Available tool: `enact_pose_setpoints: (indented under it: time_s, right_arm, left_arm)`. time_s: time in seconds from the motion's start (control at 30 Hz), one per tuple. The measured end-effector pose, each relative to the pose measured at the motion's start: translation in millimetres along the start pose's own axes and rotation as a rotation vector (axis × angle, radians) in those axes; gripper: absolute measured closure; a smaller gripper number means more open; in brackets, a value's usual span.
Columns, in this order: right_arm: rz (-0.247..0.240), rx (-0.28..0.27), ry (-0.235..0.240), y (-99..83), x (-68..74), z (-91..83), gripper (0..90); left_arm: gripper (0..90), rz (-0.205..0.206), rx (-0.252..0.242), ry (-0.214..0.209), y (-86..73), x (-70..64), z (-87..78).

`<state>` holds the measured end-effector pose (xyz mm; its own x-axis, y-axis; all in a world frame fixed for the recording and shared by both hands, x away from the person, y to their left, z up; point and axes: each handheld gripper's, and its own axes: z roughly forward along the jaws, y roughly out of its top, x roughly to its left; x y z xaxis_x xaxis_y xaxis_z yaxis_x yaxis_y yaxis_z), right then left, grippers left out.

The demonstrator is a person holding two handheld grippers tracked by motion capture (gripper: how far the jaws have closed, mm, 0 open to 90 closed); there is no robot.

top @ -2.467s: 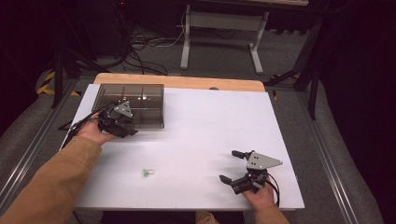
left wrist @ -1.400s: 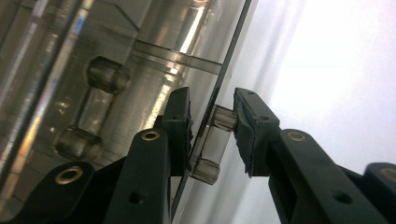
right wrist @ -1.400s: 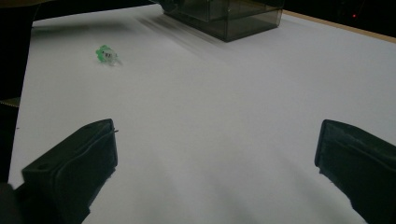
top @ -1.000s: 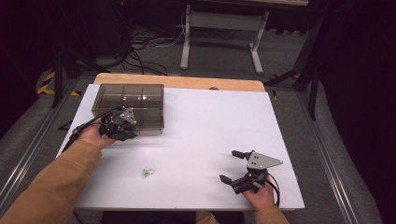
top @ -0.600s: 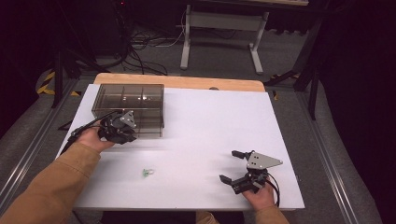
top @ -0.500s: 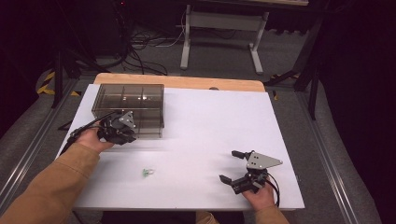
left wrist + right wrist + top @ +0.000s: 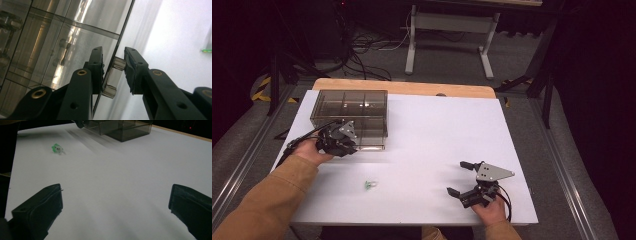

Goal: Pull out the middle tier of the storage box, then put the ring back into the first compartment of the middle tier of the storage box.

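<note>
The smoked clear plastic compartment box (image 7: 350, 111) sits at the far left of the white counter (image 7: 432, 135), its front edge towards the person; the left gripper view looks along its lid (image 7: 62, 37), with dividers visible through the tinted plastic; a small silvery latch (image 7: 113, 77) sits on the front edge of that lid, a metal stud at its upper end and another at its lower end; the left hand-held gripper (image 7: 113, 67) has its jaws close on either side of this latch, the right jaw's pad touching the upper stud, the left jaw lying against the lid's edge, so it pinches the latch; in the high view this left hand-held gripper (image 7: 346, 141) rests at the box's front edge, held by a hand in a tan sleeve (image 7: 267, 200); a small green object (image 7: 370, 185) lies on the bare counter nearer the person, well apart from the box, too small to name; the right hand-held gripper (image 7: 462, 180) hovers low over the near right part of the counter, its jaws spread wide with bare white surface between them; beyond the counter's wooden far edge stand a grey metal stand (image 7: 447, 30) and loose cables (image 7: 362, 50) on the floor.
</note>
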<state>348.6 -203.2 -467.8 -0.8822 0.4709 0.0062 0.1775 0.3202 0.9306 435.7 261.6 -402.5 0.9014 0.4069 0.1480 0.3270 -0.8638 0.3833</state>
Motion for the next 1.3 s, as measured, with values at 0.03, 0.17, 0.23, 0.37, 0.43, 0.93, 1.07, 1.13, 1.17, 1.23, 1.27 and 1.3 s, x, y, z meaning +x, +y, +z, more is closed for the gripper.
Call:
enact_pose_setpoints:
  time_s: [0.03,0.17,0.23,0.37,0.43,0.93,1.07,1.13,1.17,1.23,1.27,1.3]
  right_arm:
    - [0.0,0.0,0.0,0.0,0.0,0.0,0.0]
    - [0.0,0.002,0.001,-0.1,0.0,0.4,0.0]
    - [0.0,0.004,-0.001,0.0,0.0,0.5,0.0]
    - [0.0,0.002,0.001,-0.1,0.0,0.4,0.0]
    - [0.0,0.002,0.0,0.0,0.0,0.4,0.0]
    - [0.001,0.001,-0.003,-0.1,0.1,0.1,0.0]
    - [0.004,0.0,-0.008,-0.2,0.1,-0.8,0.0]
    - [0.002,0.0,-0.01,-0.1,0.1,-0.6,0.0]
    - [0.001,0.001,-0.01,0.0,0.3,-0.5,0.0]
    - [0.0,0.001,-0.009,-0.1,0.5,-0.3,0.0]
    - [-0.001,0.0,-0.009,-0.1,0.6,-0.4,0.0]
    - [0.001,-0.001,-0.011,-0.1,0.5,-0.6,0.0]
  left_arm:
    - [69.6,-0.002,-0.004,-0.003,-0.7,0.4,0.1]
    - [68.3,-0.011,-0.006,-0.013,-2.3,1.7,1.5]
    - [64.7,-0.017,-0.013,-0.016,-3.0,2.1,1.4]
    - [56.0,-0.023,-0.028,-0.022,-4.8,2.0,0.9]
    - [50.1,-0.036,-0.046,-0.019,-5.7,1.9,-1.5]
    - [3.7,-0.13,-0.244,-0.006,-4.5,-8.8,-27.3]
    - [0.4,-0.142,-0.296,-0.018,-4.4,-17.0,-34.0]
    - [0.4,-0.149,-0.309,-0.023,-4.8,-18.9,-35.7]
    - [0.3,-0.149,-0.309,-0.023,-4.8,-18.9,-35.7]
    - [0.3,-0.157,-0.332,-0.032,-5.7,-21.7,-37.7]
    - [0.3,-0.159,-0.337,-0.032,-6.0,-22.8,-38.1]
    - [0.3,-0.162,-0.35,-0.036,-6.5,-25.6,-38.5]
